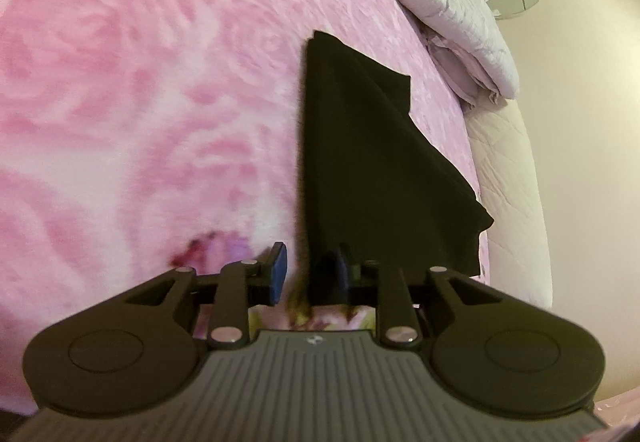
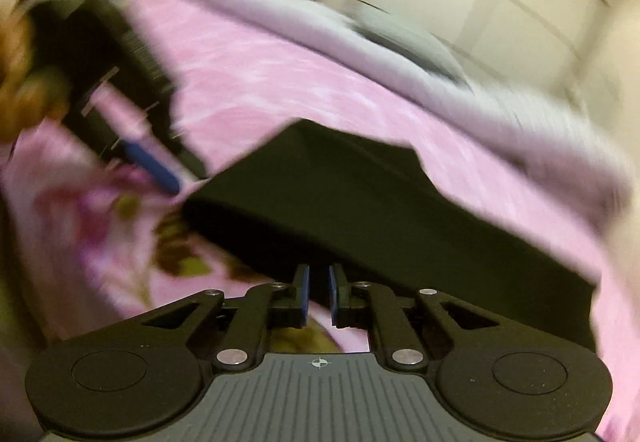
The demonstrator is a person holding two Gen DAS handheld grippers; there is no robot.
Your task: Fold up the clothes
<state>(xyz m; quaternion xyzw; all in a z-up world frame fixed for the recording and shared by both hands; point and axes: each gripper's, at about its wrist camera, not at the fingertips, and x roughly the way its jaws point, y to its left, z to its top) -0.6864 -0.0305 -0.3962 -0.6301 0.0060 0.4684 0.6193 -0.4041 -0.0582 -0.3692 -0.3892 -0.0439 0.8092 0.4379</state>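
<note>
A black garment (image 1: 360,146) lies folded on the pink rose-pattern bedspread (image 1: 120,82). My left gripper (image 1: 310,270) is open; the garment's near edge drapes over its right finger, the left blue pad (image 1: 279,270) is bare. In the blurred right wrist view the garment (image 2: 360,202) lies just ahead of my right gripper (image 2: 319,290), whose blue pads stand a narrow gap apart at the cloth's near edge. The left gripper (image 2: 152,162) shows at the left there.
A folded lilac-white quilt (image 1: 452,2) lies along the bed's far edge. The bare mattress edge (image 1: 508,178) and cream wall are to the right. A wardrobe (image 2: 500,2) stands behind the bed.
</note>
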